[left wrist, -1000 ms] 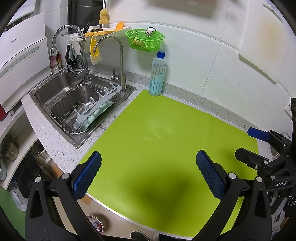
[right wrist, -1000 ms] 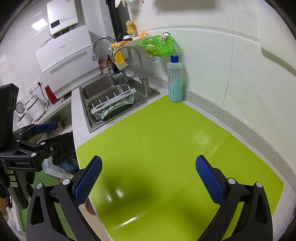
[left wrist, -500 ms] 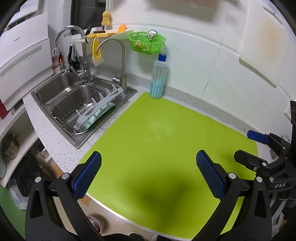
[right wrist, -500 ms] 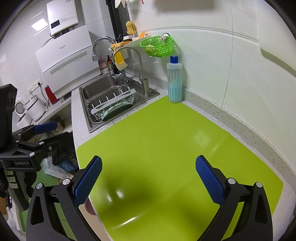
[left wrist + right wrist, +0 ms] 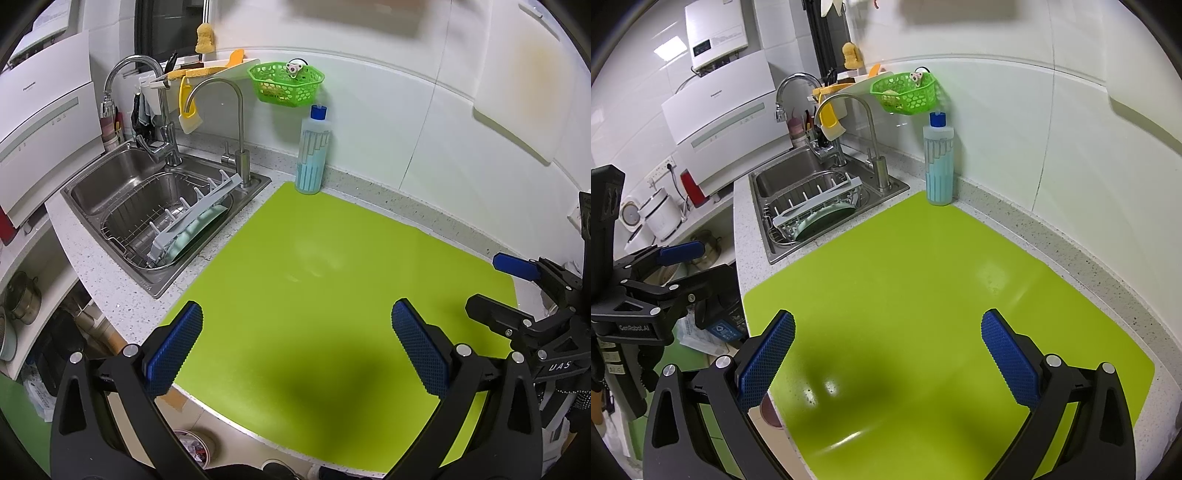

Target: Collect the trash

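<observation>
A lime-green mat covers the counter, and no trash shows on it. My left gripper hovers open over the mat's near edge, nothing between its blue pads. My right gripper is open too, above the mat's front left part, and holds nothing. In the left wrist view the right gripper appears at the right edge with its jaws apart. In the right wrist view the left gripper shows at the left, off the counter's edge, jaws apart.
A steel sink with a wire rack and a dish stands left of the mat. A blue-capped bottle stands by the wall, under a green hanging basket. A round bin sits on the floor below the counter edge.
The left wrist view has shifted slightly, so the sink and bottle sit a little further right and lower. Both grippers stay open.
</observation>
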